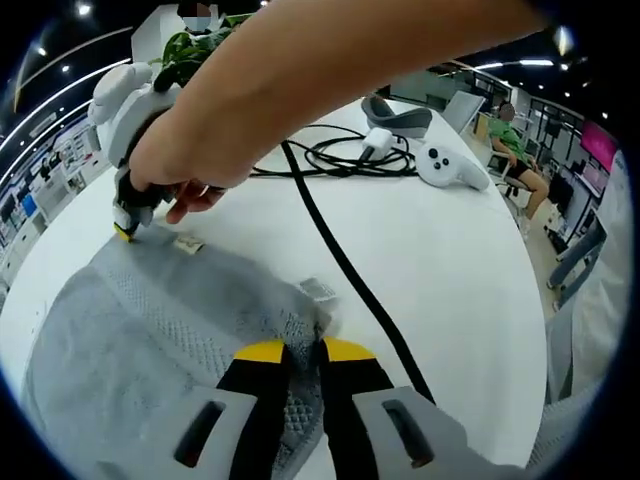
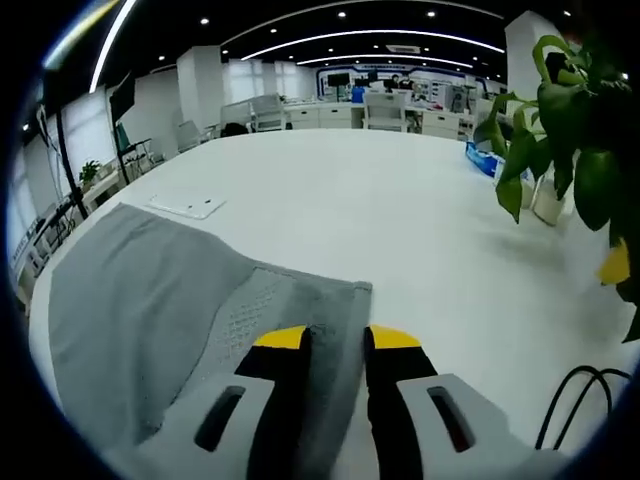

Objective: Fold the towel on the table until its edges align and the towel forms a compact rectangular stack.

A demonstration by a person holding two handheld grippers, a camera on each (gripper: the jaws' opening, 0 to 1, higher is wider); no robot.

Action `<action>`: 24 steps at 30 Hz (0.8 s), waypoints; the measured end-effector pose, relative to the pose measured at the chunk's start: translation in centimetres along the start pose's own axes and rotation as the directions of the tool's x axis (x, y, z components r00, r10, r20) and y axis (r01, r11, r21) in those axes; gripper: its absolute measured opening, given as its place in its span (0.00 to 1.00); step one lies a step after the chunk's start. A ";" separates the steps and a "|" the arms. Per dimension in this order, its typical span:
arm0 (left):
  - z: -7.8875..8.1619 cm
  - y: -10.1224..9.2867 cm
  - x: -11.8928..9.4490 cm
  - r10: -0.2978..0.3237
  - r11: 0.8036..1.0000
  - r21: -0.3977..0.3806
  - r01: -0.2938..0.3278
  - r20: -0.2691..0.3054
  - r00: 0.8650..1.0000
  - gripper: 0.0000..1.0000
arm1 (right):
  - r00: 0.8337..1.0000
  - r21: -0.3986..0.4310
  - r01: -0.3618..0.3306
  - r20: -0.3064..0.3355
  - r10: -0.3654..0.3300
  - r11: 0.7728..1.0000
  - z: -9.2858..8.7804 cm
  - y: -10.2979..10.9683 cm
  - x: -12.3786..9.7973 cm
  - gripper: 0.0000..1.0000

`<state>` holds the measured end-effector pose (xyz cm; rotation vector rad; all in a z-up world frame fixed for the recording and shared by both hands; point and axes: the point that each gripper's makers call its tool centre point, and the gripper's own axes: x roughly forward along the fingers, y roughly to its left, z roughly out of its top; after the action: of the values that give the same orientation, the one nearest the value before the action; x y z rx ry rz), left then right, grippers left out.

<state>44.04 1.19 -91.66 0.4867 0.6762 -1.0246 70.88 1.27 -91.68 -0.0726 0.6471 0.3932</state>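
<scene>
The grey towel (image 1: 150,330) is spread on the white table (image 1: 440,250), partly folded over itself, and its near edge is pinched between the yellow-tipped jaws of the left gripper (image 1: 304,352). In the right gripper view another edge of the towel (image 2: 170,300) is clamped by the right gripper (image 2: 336,340) — seen from the left gripper view, that right gripper (image 1: 126,228) is held by a hand (image 1: 190,165) at the towel's far corner. A black cable (image 1: 340,255) is laid across the table beside the towel, a white controller (image 1: 450,165) lies further off — and a potted plant (image 2: 565,120) is seen at the table's edge.

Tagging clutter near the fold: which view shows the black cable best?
Left gripper view: the black cable runs from a coil across the white table, past the grey towel toward the left claw. The right gripper view catches thin black loops at its lower right edge.
</scene>
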 end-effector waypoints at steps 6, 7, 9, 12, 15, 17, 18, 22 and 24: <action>-0.1 -0.5 -0.1 -0.016 0.992 -0.127 0.015 -0.005 1.000 0.04 | 0.999 -0.017 -0.039 -0.012 0.039 0.999 -0.7 1.2 -1.9 0.04; -0.1 -0.5 -0.1 -0.018 0.990 -0.137 0.017 -0.006 1.000 0.04 | 0.999 -0.029 -0.042 -0.012 0.042 0.999 -0.8 1.3 -2.1 0.03; 0.0 -0.7 -0.1 -0.023 0.990 -0.138 0.022 -0.005 1.000 0.03 | 0.999 -0.043 -0.047 -0.010 0.047 0.998 -1.0 1.2 -2.6 0.02; 0.2 -1.7 -0.2 -0.017 0.993 -0.119 0.016 -0.005 1.000 0.03 | 0.998 -0.048 -0.057 -0.005 0.057 0.997 -1.3 1.0 -3.4 0.02; 0.6 -2.4 0.0 -0.014 0.986 -0.168 0.015 0.006 1.000 0.03 | 0.998 -0.030 -0.055 -0.004 0.055 0.998 -1.8 0.4 -4.1 0.02; 1.0 -3.0 0.3 -0.019 0.985 -0.171 0.020 0.012 1.000 0.03 | 0.999 -0.026 -0.053 -0.002 0.053 0.998 -2.1 -0.1 -4.6 0.01; 1.2 -3.4 0.5 -0.022 0.984 -0.178 0.025 0.015 1.000 0.03 | 0.999 -0.030 -0.049 -0.003 0.049 0.998 -2.2 -0.3 -4.9 0.01; 2.0 -4.6 1.1 -0.039 0.982 -0.186 0.040 0.009 0.999 0.03 | 0.999 -0.022 -0.040 -0.011 0.040 0.999 -2.6 -1.4 -5.1 0.01; 2.6 -5.4 1.5 -0.042 0.980 -0.193 0.042 0.007 0.999 0.03 | 0.999 0.004 -0.033 -0.015 0.033 0.999 -2.9 -2.1 -5.2 0.01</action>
<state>40.48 -3.81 -91.21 0.3023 0.7780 -0.9874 66.21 -2.92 -91.00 -0.0615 0.6647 0.4241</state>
